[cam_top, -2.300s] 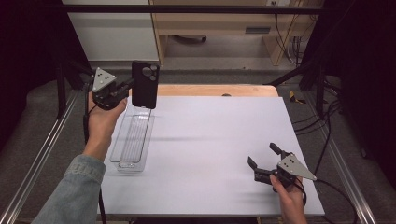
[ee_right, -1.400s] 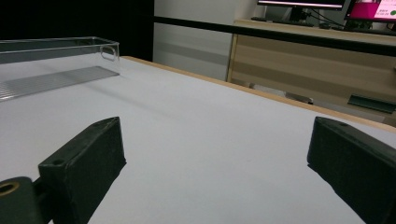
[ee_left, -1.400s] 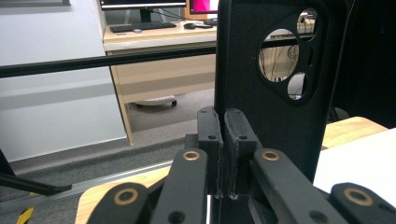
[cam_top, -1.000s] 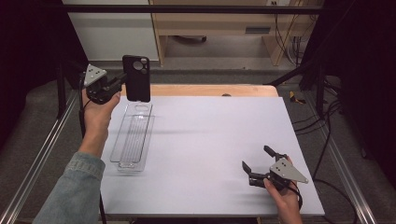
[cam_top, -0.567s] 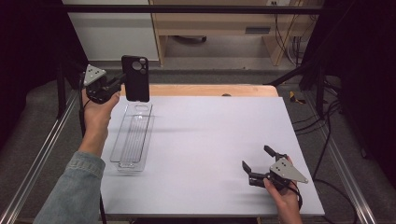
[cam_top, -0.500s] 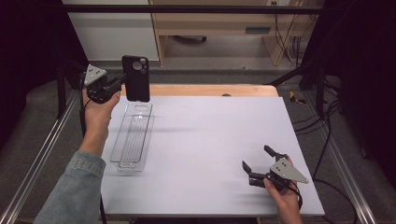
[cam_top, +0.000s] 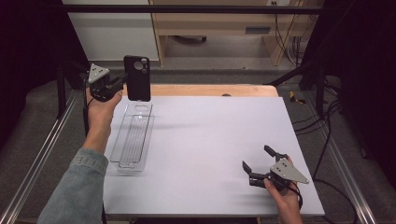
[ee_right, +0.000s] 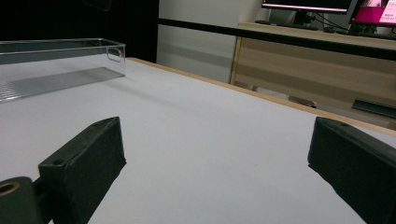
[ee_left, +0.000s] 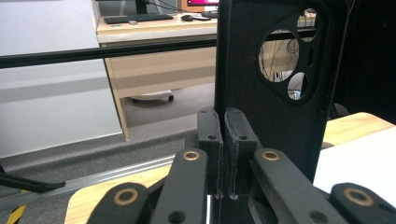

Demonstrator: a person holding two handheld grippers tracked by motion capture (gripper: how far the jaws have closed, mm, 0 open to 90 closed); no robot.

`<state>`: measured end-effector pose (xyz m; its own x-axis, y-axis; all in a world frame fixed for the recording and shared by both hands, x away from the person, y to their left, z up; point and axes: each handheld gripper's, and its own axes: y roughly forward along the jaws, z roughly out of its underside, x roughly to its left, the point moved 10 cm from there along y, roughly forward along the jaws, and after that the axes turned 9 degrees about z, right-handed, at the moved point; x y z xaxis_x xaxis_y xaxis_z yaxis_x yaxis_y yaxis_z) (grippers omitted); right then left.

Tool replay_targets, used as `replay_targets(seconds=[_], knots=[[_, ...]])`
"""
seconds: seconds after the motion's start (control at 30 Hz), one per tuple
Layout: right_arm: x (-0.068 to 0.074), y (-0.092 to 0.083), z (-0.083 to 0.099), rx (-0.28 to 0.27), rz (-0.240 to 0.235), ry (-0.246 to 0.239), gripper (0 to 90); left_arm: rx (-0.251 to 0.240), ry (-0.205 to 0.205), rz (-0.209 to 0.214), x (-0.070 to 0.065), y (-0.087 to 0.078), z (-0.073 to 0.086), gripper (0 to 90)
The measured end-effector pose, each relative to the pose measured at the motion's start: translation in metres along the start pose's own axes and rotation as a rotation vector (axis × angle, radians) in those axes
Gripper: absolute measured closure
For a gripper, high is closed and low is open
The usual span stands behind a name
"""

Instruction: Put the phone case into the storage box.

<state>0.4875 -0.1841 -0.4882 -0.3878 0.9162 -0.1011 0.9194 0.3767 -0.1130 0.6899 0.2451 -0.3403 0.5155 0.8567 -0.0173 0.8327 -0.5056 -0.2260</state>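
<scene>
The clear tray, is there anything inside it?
The clear tray looks empty; its ribbed bottom shows through. The black phone case is not in it: the left gripper holds the case upright in the air, above the tray's far end. The case hides nothing of the tray.

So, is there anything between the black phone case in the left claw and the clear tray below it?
Nothing visible stands in the way. The left claw holds the black phone case upright in the air over the far end of the clear plastic tray, which looks empty. The right claw is far off, near the table's near right corner.
</scene>
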Motion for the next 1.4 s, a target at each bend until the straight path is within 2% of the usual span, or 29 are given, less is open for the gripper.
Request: replay_targets(seconds=[0.17,0.83,1.23,1.4], knots=[[0.001,0.000,-0.001,-0.004,-0.004,0.000,3.9,-0.009,-0.032,0.002,0.004,0.001,0.001,86.2],[0.002,-0.002,-0.006,-0.025,-0.008,0.002,3.9,0.023,-0.025,-0.038,0.015,0.008,0.007,86.2],[-0.001,-0.004,-0.007,-0.031,-0.005,0.009,3.9,0.046,-0.008,-0.044,0.012,0.017,0.013,86.2],[-0.001,-0.004,-0.007,-0.031,-0.005,0.010,3.9,0.059,-0.008,-0.052,0.015,0.018,0.017,86.2]])
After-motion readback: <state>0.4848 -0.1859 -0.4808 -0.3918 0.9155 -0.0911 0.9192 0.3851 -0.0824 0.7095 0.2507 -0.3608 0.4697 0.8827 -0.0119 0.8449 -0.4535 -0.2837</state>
